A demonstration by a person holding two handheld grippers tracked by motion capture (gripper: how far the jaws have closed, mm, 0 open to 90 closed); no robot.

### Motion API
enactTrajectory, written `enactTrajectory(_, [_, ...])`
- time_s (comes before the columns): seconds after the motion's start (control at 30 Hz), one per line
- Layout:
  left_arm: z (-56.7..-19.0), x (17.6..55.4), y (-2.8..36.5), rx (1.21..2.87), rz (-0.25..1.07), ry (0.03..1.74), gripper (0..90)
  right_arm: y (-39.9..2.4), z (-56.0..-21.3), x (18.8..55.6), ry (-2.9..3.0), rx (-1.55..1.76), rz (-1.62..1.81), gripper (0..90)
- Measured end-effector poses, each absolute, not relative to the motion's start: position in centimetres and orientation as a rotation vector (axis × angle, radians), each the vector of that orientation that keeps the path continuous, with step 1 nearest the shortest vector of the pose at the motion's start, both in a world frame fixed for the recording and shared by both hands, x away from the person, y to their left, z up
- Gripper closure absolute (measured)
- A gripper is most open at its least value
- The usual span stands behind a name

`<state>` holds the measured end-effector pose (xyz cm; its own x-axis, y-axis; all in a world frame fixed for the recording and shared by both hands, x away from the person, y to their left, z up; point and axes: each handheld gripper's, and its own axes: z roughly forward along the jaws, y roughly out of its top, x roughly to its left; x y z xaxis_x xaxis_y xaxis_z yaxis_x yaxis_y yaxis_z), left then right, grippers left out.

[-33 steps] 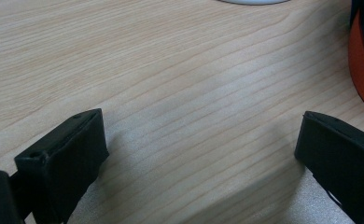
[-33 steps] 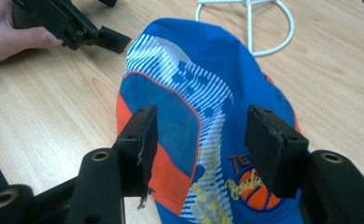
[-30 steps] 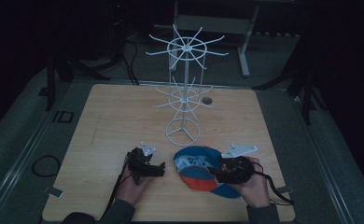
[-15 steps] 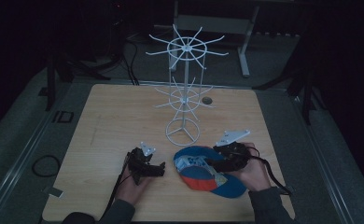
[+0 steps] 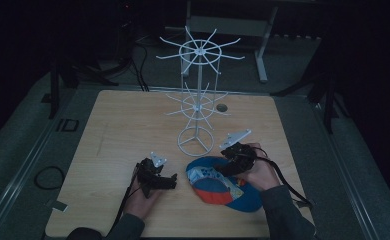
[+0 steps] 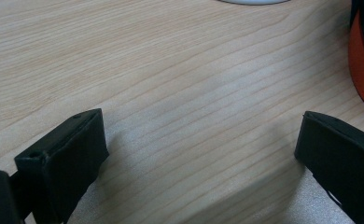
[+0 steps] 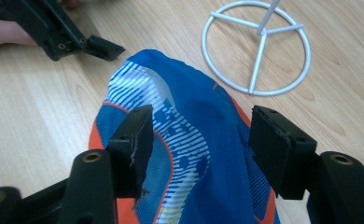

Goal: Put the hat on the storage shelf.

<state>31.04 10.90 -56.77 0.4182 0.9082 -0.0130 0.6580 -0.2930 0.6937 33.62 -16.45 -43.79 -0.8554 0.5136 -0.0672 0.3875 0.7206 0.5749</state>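
A blue cap (image 5: 222,184) with an orange brim and white striped print lies on the wooden table (image 5: 133,130) at the front right. My right gripper (image 5: 226,166) hovers over its far edge, open. In the right gripper view its jaws straddle the cap's blue crown (image 7: 194,126) without closing on it. My left gripper (image 5: 171,181) rests low on the table just left of the cap, open, with bare wood between its jaws (image 6: 199,135). The cap's orange edge (image 6: 363,70) shows at the right of the left gripper view.
A white wire display rack (image 5: 199,95) with spoke arms stands mid-table. Its ring base (image 5: 195,141) (image 7: 257,46) lies just beyond the cap. A small dark round hole (image 5: 222,107) sits in the table behind it. Cables trail from both grippers toward the table's front edge.
My right gripper has moved forward and slightly left, from the cap's near right side to over its far edge. The cap has shifted a little. My left gripper has stayed put.
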Motion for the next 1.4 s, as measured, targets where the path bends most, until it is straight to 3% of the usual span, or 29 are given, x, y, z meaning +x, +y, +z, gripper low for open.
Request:
enactTrajectory(0.67, [-56.8, 31.1, 10.9, 2.055, 0.52, 1.318, 2.6, -13.1, -47.2, 37.0, 2.841, 0.659, 0.582, 31.8])
enactTrajectory(0.9, [-56.8, 31.1, 10.9, 2.056, 0.521, 1.317, 2.6, -11.8, -48.8, 37.5, 2.899, 0.599, 0.448, 35.1])
enactTrajectory(1.0, [-56.8, 31.0, 10.9, 2.058, 0.52, 1.316, 2.6, -11.6, -49.5, 37.7, 2.912, 0.584, 0.399, 43.3])
enactTrajectory(1.13, [-56.8, 31.1, 10.9, 2.055, 0.521, 1.317, 2.6, -11.6, -49.6, 37.3, 2.915, 0.547, 0.387, 70.2])
enactTrajectory(1.2, [-56.8, 31.0, 10.9, 2.055, 0.521, 1.318, 2.6, -11.6, -49.5, 37.1, 2.911, 0.533, 0.396, 79.5])
enactTrajectory(1.4, [-56.8, 31.0, 10.9, 2.054, 0.521, 1.318, 2.6, -12.0, -48.3, 36.3, 2.878, 0.505, 0.463, 84.9])
